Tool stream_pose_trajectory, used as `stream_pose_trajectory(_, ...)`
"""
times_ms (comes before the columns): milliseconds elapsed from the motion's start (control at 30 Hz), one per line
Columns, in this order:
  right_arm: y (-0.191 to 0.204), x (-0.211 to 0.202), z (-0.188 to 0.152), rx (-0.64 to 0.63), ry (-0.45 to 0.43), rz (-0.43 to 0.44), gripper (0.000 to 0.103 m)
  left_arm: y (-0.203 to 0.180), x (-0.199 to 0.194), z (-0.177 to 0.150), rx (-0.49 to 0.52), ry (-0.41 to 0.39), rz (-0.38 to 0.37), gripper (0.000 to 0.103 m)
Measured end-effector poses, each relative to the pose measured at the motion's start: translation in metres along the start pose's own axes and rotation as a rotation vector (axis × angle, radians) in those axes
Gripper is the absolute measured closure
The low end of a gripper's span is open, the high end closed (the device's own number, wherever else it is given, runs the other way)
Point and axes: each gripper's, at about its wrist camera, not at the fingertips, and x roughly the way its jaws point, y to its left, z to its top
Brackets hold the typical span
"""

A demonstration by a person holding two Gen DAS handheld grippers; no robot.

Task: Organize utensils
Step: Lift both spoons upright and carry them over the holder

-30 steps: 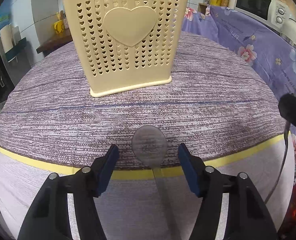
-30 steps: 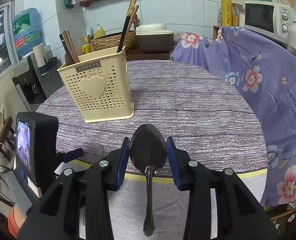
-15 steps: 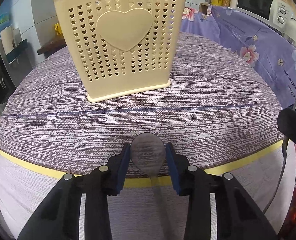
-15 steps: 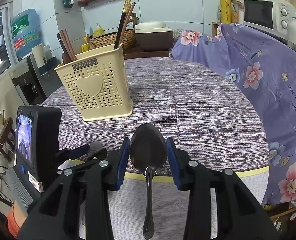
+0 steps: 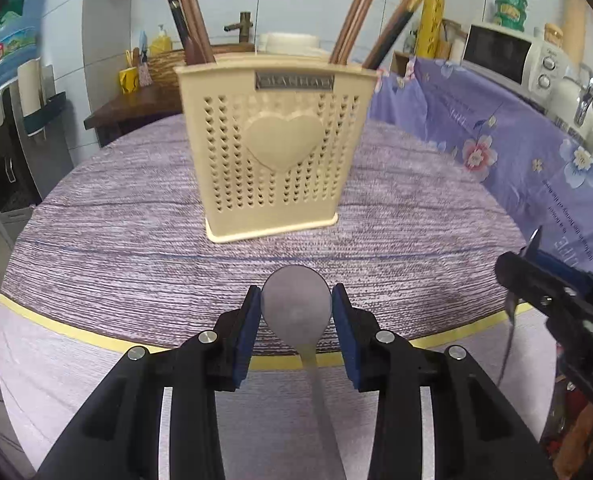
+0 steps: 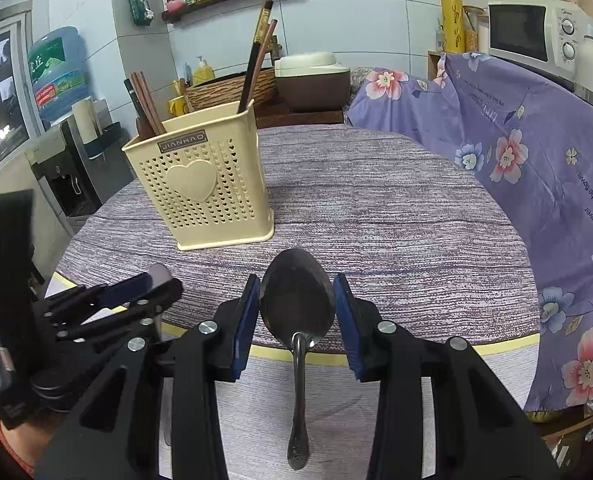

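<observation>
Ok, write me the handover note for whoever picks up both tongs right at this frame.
Left tongs: jaws have just closed on a pale spoon, clamped by its bowl.
Right tongs: shut on a dark metal spoon, bowl between the pads, handle hanging down toward the camera.
Cream utensil holder stands upright on the round table; chopsticks already stand in it.
Done: both spoons gripped.
Left: carry each spoon to the holder and drop it in.

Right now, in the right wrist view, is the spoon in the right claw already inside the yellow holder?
No. The spoon sits clamped between the right claw pads, near the table edge and well short of the yellow holder.
</observation>
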Motion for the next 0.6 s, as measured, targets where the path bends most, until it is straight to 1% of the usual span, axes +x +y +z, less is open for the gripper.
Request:
stream_pose_trajectory(167, 0.003, -0.011, 0.003, 0.009, -0.027, 0.035, 0.065, 0.008, -0.032, 0.002, -0.006, -0.069, -0.018, 0.066)
stream_pose_trajectory(267, 0.010, -0.020, 0.005, -0.009, -0.055, 0.043, 0.065, 0.012, -0.046, 0.002, -0.010, -0.102, -0.021, 0.066)
stream_pose_trajectory(433, 0.016, -0.025, 0.006, -0.018, -0.071, 0.059, 0.065, 0.019, -0.057, 0.000, -0.022, -0.131, -0.031, 0.066)
stream_pose_trajectory(600, 0.020, -0.028, 0.006, -0.030, -0.075, 0.060, 0.065, 0.018, -0.060, 0.000, -0.021, -0.150, -0.044, 0.066)
